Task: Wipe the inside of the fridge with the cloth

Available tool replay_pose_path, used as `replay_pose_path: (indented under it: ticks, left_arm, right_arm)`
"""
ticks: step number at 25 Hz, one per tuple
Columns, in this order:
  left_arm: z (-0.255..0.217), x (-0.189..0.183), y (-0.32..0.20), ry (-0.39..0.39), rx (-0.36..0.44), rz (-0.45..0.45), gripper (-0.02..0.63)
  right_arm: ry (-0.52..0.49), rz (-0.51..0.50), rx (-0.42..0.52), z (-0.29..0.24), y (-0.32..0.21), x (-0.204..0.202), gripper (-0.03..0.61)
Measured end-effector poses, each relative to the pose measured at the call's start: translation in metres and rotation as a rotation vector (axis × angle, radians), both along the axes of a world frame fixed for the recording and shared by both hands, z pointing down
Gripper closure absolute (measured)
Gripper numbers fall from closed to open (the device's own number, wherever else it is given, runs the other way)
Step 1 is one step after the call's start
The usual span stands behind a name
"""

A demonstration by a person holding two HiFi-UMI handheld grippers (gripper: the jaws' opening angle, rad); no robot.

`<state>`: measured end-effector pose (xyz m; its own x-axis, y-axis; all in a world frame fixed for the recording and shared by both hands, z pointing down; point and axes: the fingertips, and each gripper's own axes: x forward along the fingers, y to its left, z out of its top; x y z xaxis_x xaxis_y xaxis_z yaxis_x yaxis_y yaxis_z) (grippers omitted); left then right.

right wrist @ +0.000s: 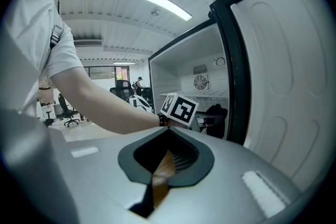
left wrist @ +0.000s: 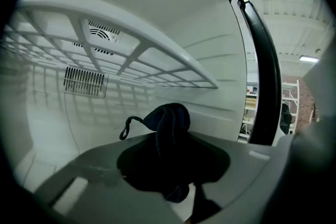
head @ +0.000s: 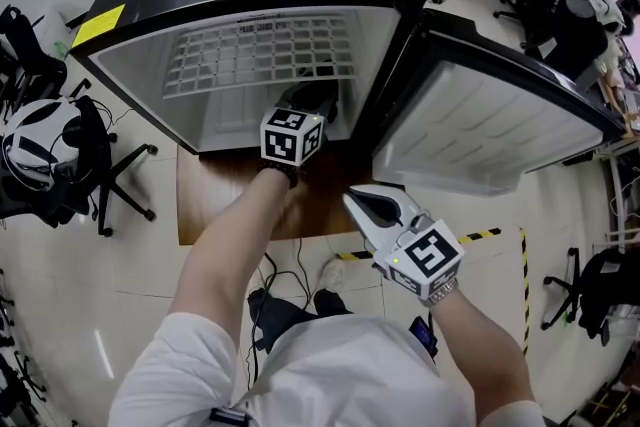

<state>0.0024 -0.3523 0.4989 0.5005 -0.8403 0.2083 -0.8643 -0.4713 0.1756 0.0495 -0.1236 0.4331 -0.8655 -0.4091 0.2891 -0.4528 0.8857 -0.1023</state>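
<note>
Cloth [left wrist: 169, 119], dark and bunched, is clamped between the jaws of the left gripper [head: 312, 103] inside the fridge [head: 150, 80], toward its right side and below the wire shelf [head: 255, 55]. The right gripper [head: 358, 203] is outside the fridge, near the open door [head: 480, 130]. Its jaws are pressed together with nothing between them.

Your left arm [head: 232, 240] is stretched straight forward. The left claw [left wrist: 169, 165] is at its far end, jaws partly closed and pinching the dark cloth [left wrist: 167, 119]. Your right forearm [head: 485, 340] is bent back beside your torso. The right claw [head: 355, 200] points forward, jaws pressed fully together.
</note>
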Motion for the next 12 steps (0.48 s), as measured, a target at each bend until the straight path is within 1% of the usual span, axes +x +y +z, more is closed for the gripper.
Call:
replay_pose_path:
  ticks: [5, 12]
  left_arm:
    - [0.0, 0.001, -0.003, 0.002, 0.005, 0.001, 0.506]
    - [-0.005, 0.012, 0.023, -0.001, 0.018, 0.049, 0.506]
  right_arm:
    - [-0.003, 0.022, 0.0, 0.0, -0.005, 0.009, 0.577]
    - [0.0, 0.089, 0.019, -0.007, -0.02, 0.022, 0.577]
